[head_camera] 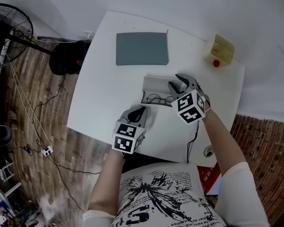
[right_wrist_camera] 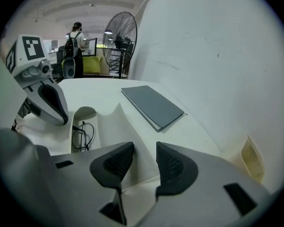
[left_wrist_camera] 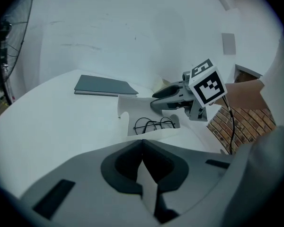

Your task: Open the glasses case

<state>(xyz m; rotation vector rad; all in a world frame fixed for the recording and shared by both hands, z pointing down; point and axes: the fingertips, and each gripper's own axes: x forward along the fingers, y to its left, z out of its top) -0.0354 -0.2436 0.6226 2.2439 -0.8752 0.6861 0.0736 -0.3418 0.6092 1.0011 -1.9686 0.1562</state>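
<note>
The white glasses case [head_camera: 154, 84] lies open in the middle of the white table [head_camera: 99, 93], with black-rimmed glasses [head_camera: 156, 98] inside it. In the left gripper view the case [left_wrist_camera: 142, 109] and glasses [left_wrist_camera: 154, 123] sit just ahead of my left gripper [left_wrist_camera: 142, 148], which is shut on a thin white flap of the case. That gripper [head_camera: 140, 111] is at the case's near edge. My right gripper [head_camera: 179, 85] is over the case's right end. In its own view its jaws [right_wrist_camera: 144, 152] stand apart above the raised lid [right_wrist_camera: 118, 131], and the pads do not press on it.
A grey notebook [head_camera: 142, 48] lies flat behind the case. A pale yellow container [head_camera: 222, 48] with a red piece [head_camera: 216, 63] stands at the far right corner. A fan [head_camera: 7, 27], a black object [head_camera: 68, 56] and cables are on the floor to the left.
</note>
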